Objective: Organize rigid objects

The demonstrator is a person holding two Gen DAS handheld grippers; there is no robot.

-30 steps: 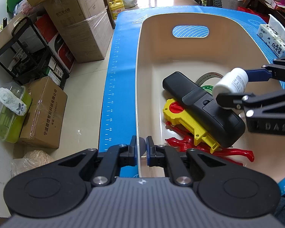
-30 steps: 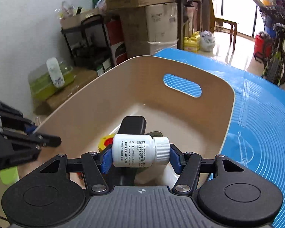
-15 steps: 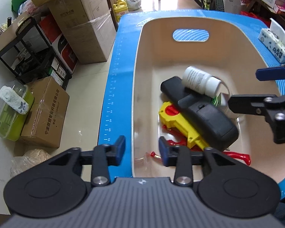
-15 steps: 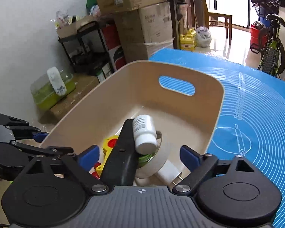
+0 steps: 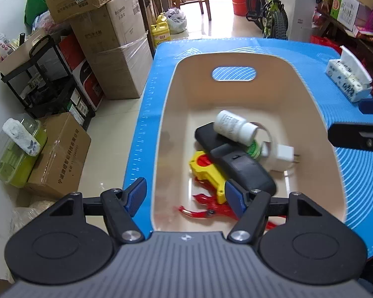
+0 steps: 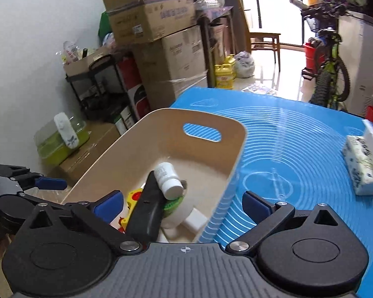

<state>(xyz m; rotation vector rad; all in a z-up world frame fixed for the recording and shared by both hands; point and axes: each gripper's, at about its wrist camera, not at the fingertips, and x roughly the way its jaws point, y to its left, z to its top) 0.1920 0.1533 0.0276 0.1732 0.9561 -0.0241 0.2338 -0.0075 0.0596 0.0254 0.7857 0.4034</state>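
A beige bin (image 5: 308, 104) (image 6: 126, 154) stands on the blue mat (image 5: 355, 178). Inside lie a white pill bottle (image 5: 235, 126) (image 6: 167, 179) on a black remote-like device (image 5: 236, 164) (image 6: 146, 213), a yellow tool (image 5: 206, 168), a red tool (image 5: 206, 209), a green tape roll (image 5: 255, 148) and a white charger plug (image 5: 283, 154). My left gripper (image 5: 186, 196) is open and empty above the bin's near left rim. My right gripper (image 6: 184, 203) is open and empty above the bin's right rim; it also shows at the right edge of the left wrist view (image 5: 360, 129).
A tissue pack (image 5: 348, 82) (image 6: 363, 166) lies on the mat at the right. Cardboard boxes (image 5: 112, 37), a black rack (image 5: 42, 79) and a green container (image 5: 15, 156) stand on the floor to the left. A bicycle (image 6: 328, 69) stands at the back.
My right gripper opened and let the white bottle drop into the bin, then drew back to the right. My left gripper opened from shut and rose away from the bin's rim.
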